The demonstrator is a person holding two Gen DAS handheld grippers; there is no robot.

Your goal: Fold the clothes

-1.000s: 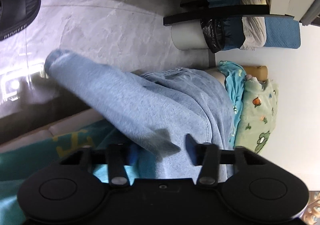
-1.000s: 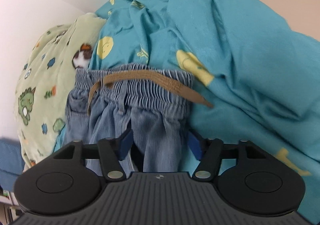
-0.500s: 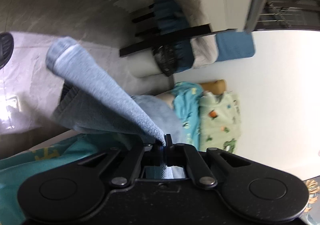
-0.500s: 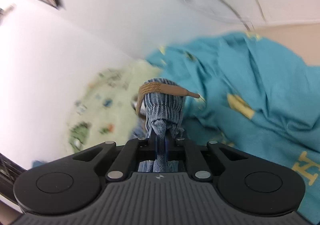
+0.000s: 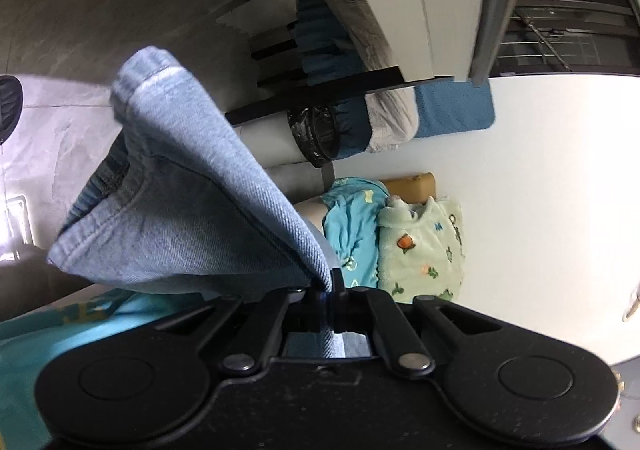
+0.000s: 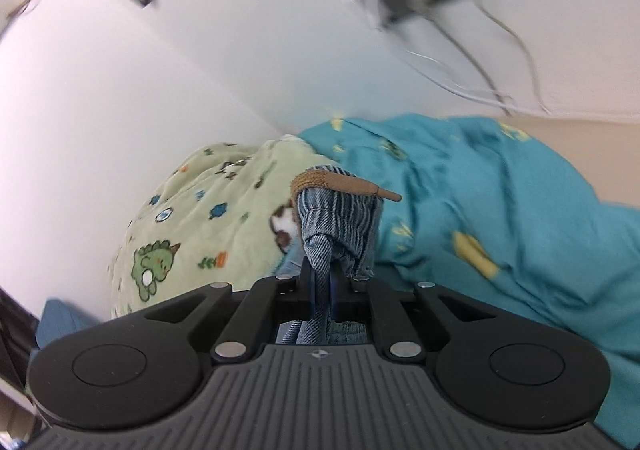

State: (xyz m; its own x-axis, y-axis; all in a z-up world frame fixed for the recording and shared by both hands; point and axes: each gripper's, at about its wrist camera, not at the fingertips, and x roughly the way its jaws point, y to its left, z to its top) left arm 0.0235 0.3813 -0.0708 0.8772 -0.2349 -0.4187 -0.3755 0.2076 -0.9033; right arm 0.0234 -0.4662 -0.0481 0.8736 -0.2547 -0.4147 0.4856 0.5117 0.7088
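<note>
We are observing the left gripper [image 5: 328, 290] pinching a leg of the jeans [image 5: 192, 202] with fingers fully closed, lifting it above the bed [image 5: 24, 334]. The right gripper [image 6: 320, 282] is clamping the waistband [image 6: 340, 206] likewise, above the teal sheet [image 6: 500, 210].

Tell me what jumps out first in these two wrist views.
The jeans: in the left wrist view the left gripper is shut on a light-blue denim leg fanning up and left over the floor. In the right wrist view the right gripper pinches the gathered waistband with its tan drawstring. Behind lie a teal blanket and a green dinosaur-print blanket.
</note>
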